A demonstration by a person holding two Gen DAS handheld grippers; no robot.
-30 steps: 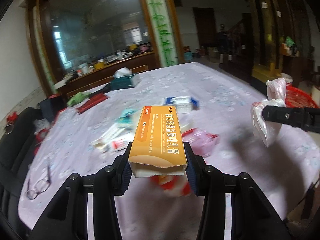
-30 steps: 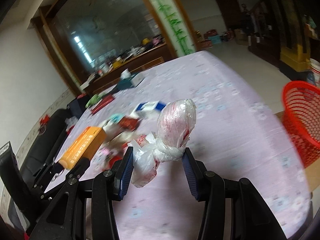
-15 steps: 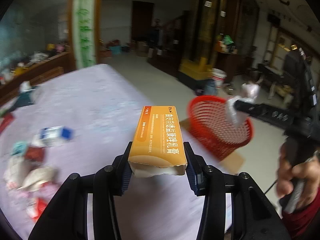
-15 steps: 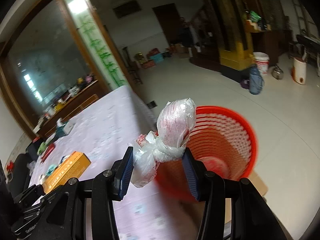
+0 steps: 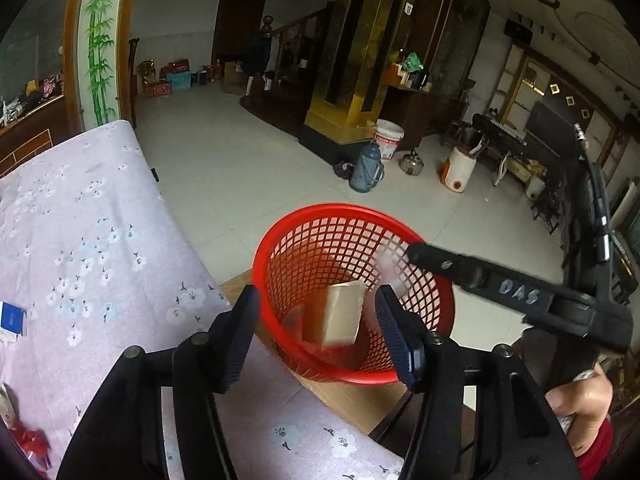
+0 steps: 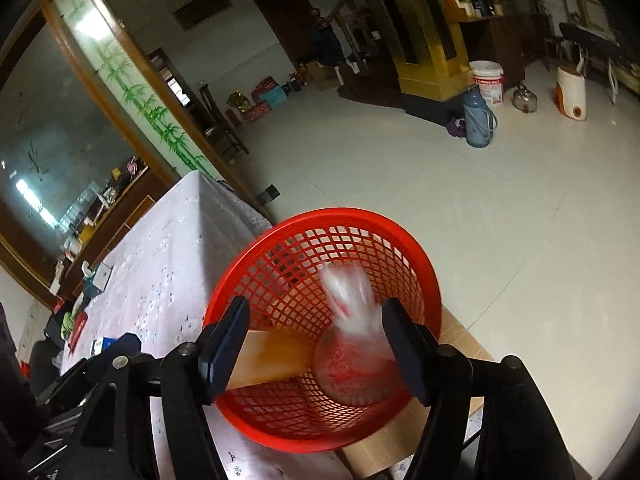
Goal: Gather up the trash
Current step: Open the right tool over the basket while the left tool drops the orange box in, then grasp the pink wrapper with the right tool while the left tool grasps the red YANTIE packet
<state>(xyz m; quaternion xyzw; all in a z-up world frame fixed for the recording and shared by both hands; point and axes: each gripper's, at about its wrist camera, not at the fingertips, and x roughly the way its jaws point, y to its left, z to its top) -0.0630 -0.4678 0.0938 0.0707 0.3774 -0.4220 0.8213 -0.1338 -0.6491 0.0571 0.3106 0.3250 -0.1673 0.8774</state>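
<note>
With both tools held over the bin, I log the contents from my grips outward. Left gripper [image 5: 316,330]: fingers spread wide, nothing between the pads; the orange carton [image 5: 343,314] shows blurred in the gap, apparently dropping free inside the red basket [image 5: 280,240]. Right gripper [image 6: 316,350]: fingers likewise parted, holding nothing; the knotted plastic bag [image 6: 352,312] is smeared with motion just off the right-hand pad, inside the basket wall, with the carton's long side [image 6: 272,356] slanting across the mesh beside it. Basket: red lattice, standing on a sheet of brown cardboard [image 6: 460,340] on the pale tiled floor, close against the edge of the table with the lilac flowered cloth [image 5: 80,240].

Step in hand, as I judge it: release of two items into the bin. To do it well, I keep both sets of fingers centred over the opening and apart until each piece has cleared the pads, and I hold the tools level so neither clips the rim. Remaining stock: a blue-and-white packet [image 5: 12,318] and red scraps [image 5: 28,440] on the cloth, so the collecting looks unfinished. Whether the bag settles fully inside cannot be told from the blur.
</note>
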